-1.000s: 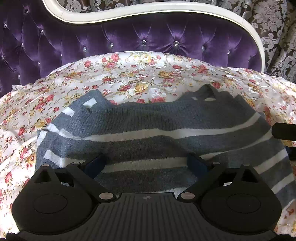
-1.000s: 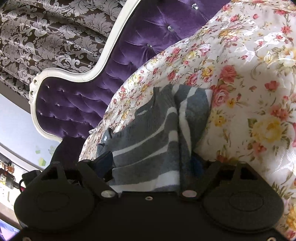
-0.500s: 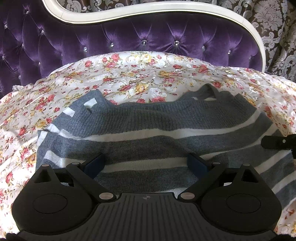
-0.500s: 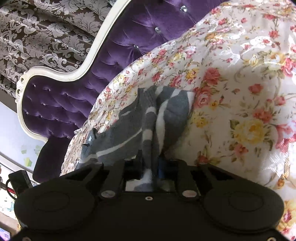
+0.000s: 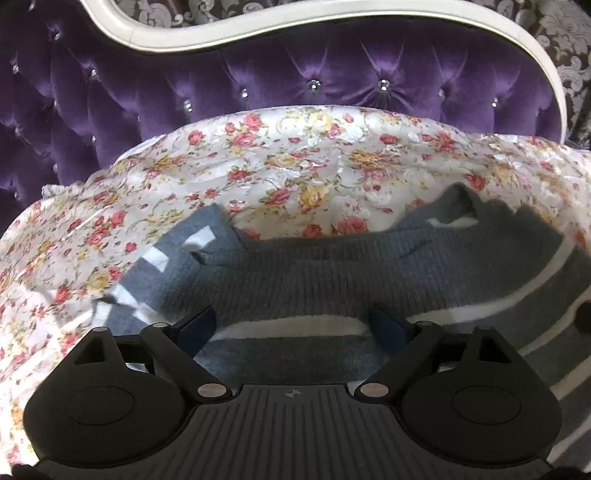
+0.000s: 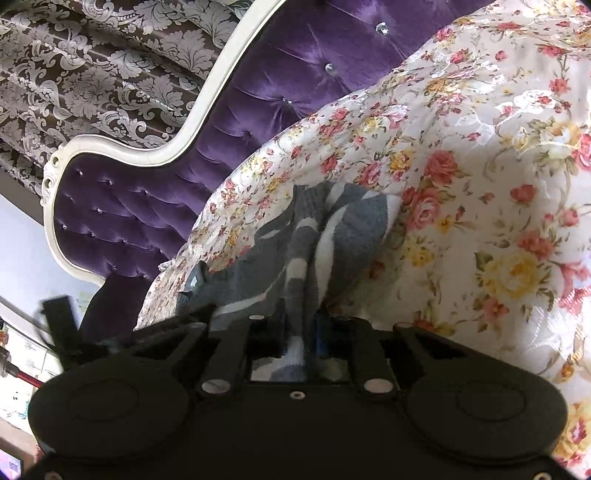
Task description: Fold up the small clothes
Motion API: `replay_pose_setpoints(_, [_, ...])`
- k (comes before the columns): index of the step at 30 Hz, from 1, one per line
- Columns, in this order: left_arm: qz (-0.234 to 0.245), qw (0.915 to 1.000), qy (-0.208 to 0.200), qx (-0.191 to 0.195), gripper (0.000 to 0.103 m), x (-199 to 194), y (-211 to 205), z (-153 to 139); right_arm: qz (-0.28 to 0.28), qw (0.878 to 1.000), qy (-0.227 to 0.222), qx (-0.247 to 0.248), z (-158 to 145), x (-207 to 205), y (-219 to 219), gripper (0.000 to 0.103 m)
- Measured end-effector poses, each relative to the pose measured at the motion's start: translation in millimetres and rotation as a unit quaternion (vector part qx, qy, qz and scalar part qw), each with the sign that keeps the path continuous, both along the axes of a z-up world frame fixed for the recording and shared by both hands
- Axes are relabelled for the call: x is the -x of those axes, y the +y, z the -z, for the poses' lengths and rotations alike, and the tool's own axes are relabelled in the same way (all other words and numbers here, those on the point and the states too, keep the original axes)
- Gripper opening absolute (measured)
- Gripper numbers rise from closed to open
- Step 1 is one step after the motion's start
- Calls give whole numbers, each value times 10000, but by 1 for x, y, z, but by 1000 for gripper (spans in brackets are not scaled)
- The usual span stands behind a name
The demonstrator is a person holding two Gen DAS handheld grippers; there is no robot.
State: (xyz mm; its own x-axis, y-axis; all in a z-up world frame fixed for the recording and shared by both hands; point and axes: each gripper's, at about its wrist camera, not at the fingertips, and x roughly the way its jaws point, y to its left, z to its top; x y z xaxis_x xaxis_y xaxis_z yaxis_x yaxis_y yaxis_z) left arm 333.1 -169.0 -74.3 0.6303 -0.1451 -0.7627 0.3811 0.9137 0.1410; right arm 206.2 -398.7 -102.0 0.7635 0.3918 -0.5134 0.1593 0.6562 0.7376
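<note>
A small grey sweater with white stripes point(image 5: 332, 280) lies spread on the floral bedspread point(image 5: 295, 158). My left gripper point(image 5: 295, 325) is open, its blue-padded fingers point(image 5: 197, 326) wide apart over the sweater's near edge. My right gripper point(image 6: 301, 325) is shut on a bunched edge of the sweater point(image 6: 314, 236), the fabric pinched between its jaws and pulled up in folds. Part of the right gripper point(image 5: 583, 317) shows at the right edge of the left wrist view.
A purple tufted headboard point(image 5: 258, 81) with a white frame point(image 5: 221, 33) stands behind the bed. Patterned wallpaper point(image 6: 110, 66) is beyond it. The left gripper's body point(image 6: 59, 317) shows blurred at the left of the right wrist view.
My right gripper closed on the sweater's edge and lifted it, bunching the fabric. My left gripper moved forward over the sweater, still open.
</note>
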Motion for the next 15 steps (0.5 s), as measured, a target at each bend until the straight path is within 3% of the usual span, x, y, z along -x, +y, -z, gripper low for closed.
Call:
replay_pose_setpoints(7, [-184, 9989, 83, 433, 84, 9, 26, -31, -4, 10000, -62, 41, -3, 0, 2, 24])
replay_pose_setpoints(11, [-458, 9984, -100, 317, 84, 36, 57, -51, 1, 9999, -49, 149, -4, 1, 4, 23])
replay_pose_setpoints(15, [-712, 9968, 42, 375, 84, 61, 96, -52, -15, 9992, -67, 391, -9, 2, 11, 23])
